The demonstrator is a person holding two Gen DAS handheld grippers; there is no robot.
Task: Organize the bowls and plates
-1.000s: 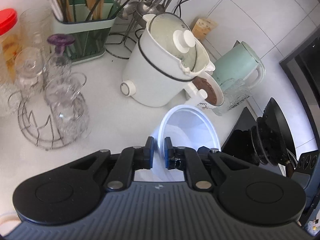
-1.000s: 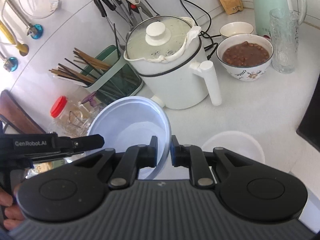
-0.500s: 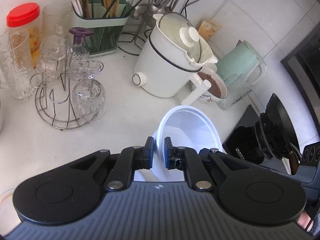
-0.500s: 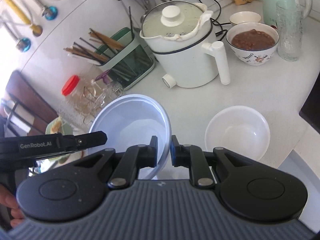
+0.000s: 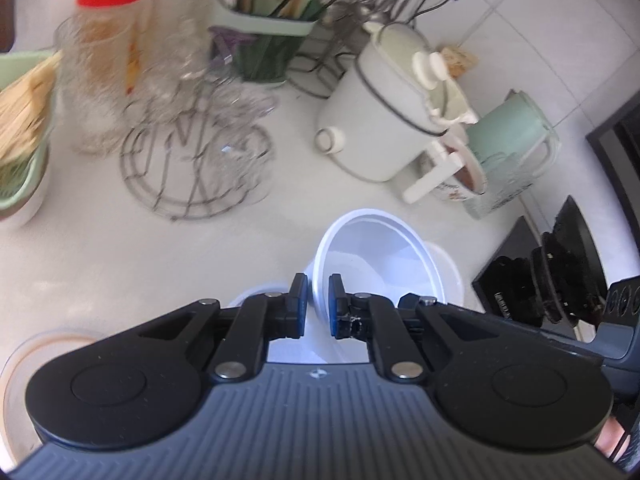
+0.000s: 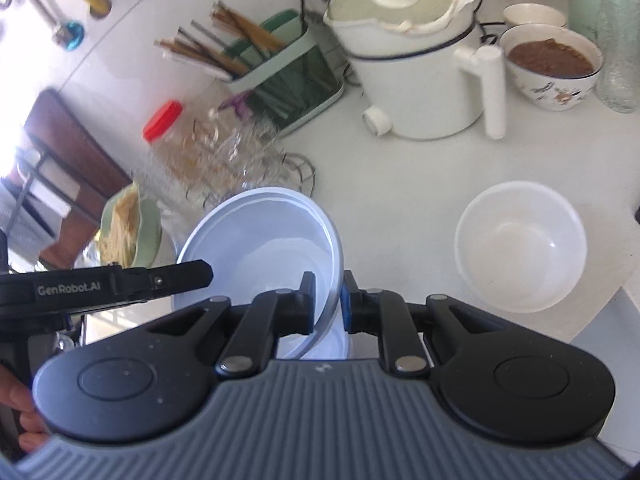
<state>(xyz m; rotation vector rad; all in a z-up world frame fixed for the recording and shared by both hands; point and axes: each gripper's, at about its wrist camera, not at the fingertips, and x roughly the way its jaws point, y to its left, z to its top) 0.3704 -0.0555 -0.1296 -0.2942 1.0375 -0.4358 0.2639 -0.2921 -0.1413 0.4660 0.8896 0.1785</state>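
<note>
Countertop (image 6: 400, 184): both grippers apparently clamp bowl (image 6: 260, 240).

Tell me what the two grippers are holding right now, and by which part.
Both hold one pale blue bowl by its rim: the right gripper pinches the near right edge, the left gripper the opposite edge.

I count two grippers — the left gripper (image 5: 318, 298) and the right gripper (image 6: 326, 300). Each is clamped on the rim of one pale blue bowl (image 6: 260, 236). One empty white bowl (image 6: 520, 246) on the counter, one patterned bowl of brown food (image 6: 554, 66), one small white bowl (image 6: 534, 14) behind it. One white pot (image 6: 416, 56), one red-lidded jar (image 5: 106, 48), one green kettle (image 5: 510, 132) — glasses too blurred to count.
</note>
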